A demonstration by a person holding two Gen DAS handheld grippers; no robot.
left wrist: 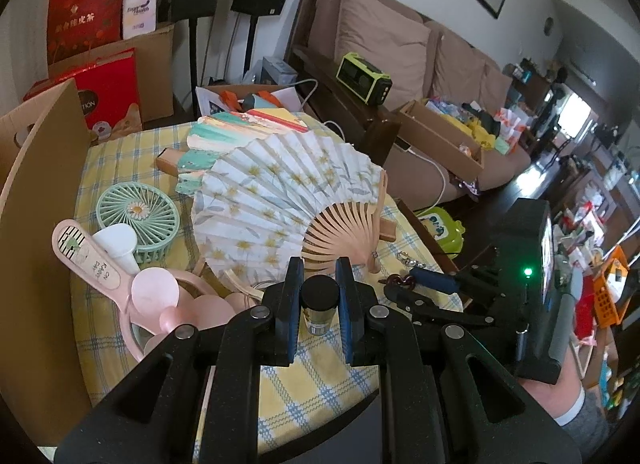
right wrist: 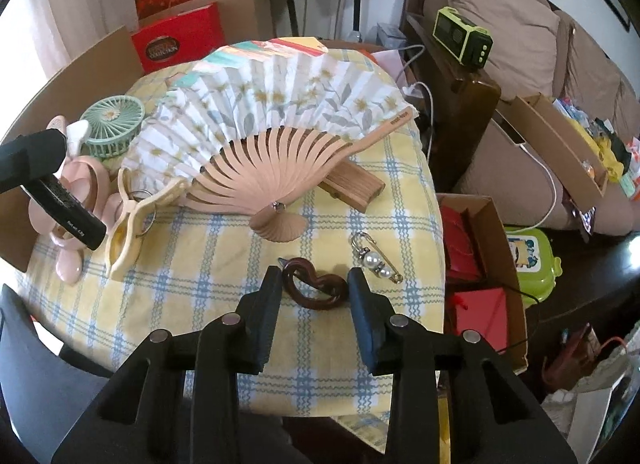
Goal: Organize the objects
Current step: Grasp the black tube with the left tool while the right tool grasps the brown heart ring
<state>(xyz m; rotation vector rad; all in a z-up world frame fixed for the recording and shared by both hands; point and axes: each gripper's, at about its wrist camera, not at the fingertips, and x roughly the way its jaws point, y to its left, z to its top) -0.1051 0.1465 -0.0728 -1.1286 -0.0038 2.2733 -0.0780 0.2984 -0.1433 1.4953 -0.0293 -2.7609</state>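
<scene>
My left gripper point(left wrist: 319, 284) is shut on a small black-capped bottle point(left wrist: 319, 306) and holds it above the checked tablecloth point(left wrist: 316, 384). The bottle also shows in the right wrist view point(right wrist: 68, 210), at the left. My right gripper point(right wrist: 314, 284) is open, its fingers on either side of a brown wavy hair clip point(right wrist: 314, 284) that lies on the cloth. A pearl brooch pin point(right wrist: 376, 258) lies just right of the clip. An open paper folding fan point(right wrist: 264, 116) stands behind them.
A green mini fan point(left wrist: 138, 218), pink handheld fans point(left wrist: 160, 296), a beige clamp clip point(right wrist: 132, 224) and a wooden block point(right wrist: 352, 186) lie on the table. A cardboard box wall point(left wrist: 36, 264) stands at the left. Boxes point(right wrist: 480, 264) and a sofa point(left wrist: 400, 44) are at the right.
</scene>
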